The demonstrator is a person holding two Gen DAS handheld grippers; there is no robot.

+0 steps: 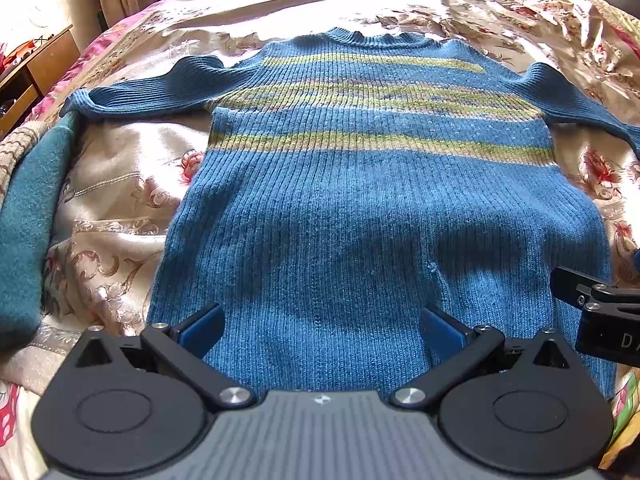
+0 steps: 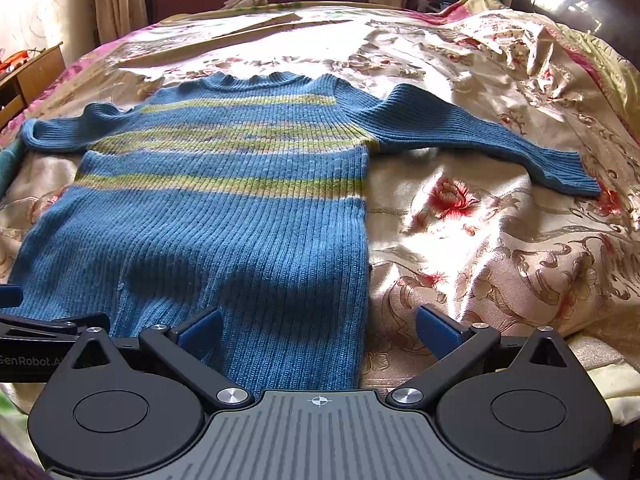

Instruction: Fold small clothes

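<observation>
Sweater (image 1: 360,208) spread flat on bed (image 2: 500,240), sleeves out, hem nearest both tools; no fold made yet. Left gripper (image 1: 320,330) and right gripper (image 2: 318,328) spread wide, holding nothing. All folding left.

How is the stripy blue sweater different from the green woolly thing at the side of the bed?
The blue sweater has yellow-green stripes; the teal garment looks plain. The sweater is ribbed knit; the teal garment looks fuzzy and smooth. The sweater lies spread flat in the middle of the bedspread with both sleeves out; the teal garment sits at the left edge, only partly in view. Both are soft woolly clothes resting on the bed.
</observation>
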